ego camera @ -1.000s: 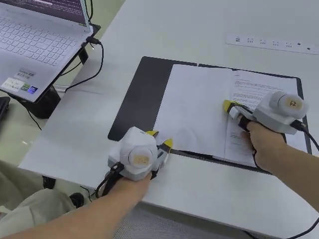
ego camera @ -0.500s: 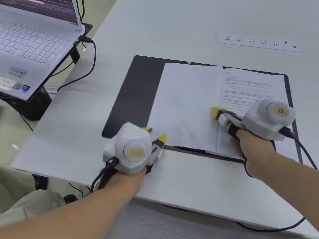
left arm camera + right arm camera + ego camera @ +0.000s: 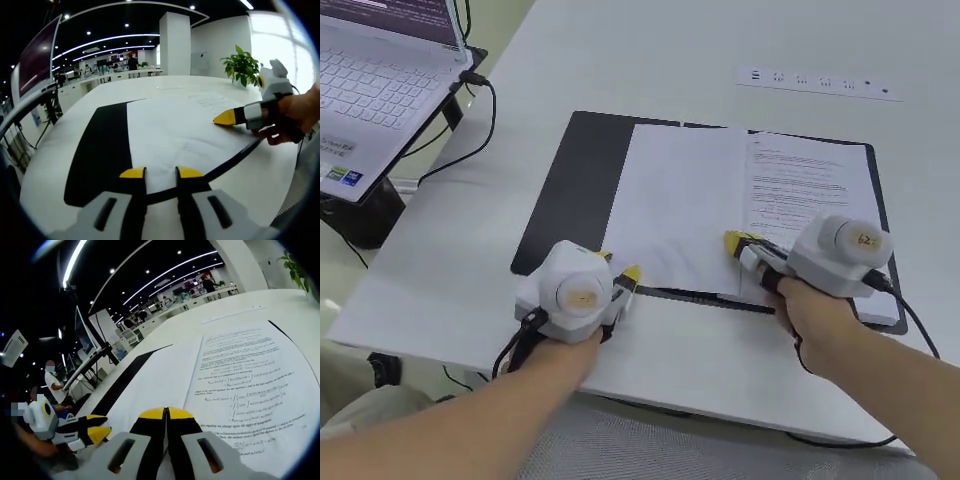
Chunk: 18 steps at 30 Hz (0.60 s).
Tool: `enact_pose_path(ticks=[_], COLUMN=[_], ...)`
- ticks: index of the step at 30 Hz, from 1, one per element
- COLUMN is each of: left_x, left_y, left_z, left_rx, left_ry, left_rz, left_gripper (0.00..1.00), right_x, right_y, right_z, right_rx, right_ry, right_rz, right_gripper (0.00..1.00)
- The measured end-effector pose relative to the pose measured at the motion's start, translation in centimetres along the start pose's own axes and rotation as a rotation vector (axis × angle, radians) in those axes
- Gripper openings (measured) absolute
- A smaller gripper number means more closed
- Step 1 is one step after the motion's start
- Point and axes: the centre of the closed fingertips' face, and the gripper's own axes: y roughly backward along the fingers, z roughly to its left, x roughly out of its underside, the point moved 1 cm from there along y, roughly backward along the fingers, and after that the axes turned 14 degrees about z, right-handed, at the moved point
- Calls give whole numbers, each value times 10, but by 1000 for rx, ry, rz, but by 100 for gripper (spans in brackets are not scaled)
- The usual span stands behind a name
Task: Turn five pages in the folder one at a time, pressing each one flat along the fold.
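Both empty: right hand-held gripper (image 3: 733, 241), jaws closed, rests on the folder (image 3: 565, 200) by its fold; left hand-held gripper (image 3: 618, 265) slightly parted.

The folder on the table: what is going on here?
A person works on an open folder on a white table with a gripper in each hand. A blank page lies on the left, a printed page on the right. The right gripper, jaws shut, has its tips at the fold between them, apparently pressing it flat. The left gripper, jaws slightly apart, sits at the blank page's near edge.
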Motion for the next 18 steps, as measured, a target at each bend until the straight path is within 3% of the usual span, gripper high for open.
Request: enact_pose_path(ticks=[18], left_x=[-1], left_y=[4], left_z=[0], left_rx=[0], left_ry=[-2], left_rz=[4], left_gripper=[21], right_x=[23], right_y=[12], right_z=[3], right_rx=[-14], right_ry=[-30], right_rz=[18], right_gripper=[0])
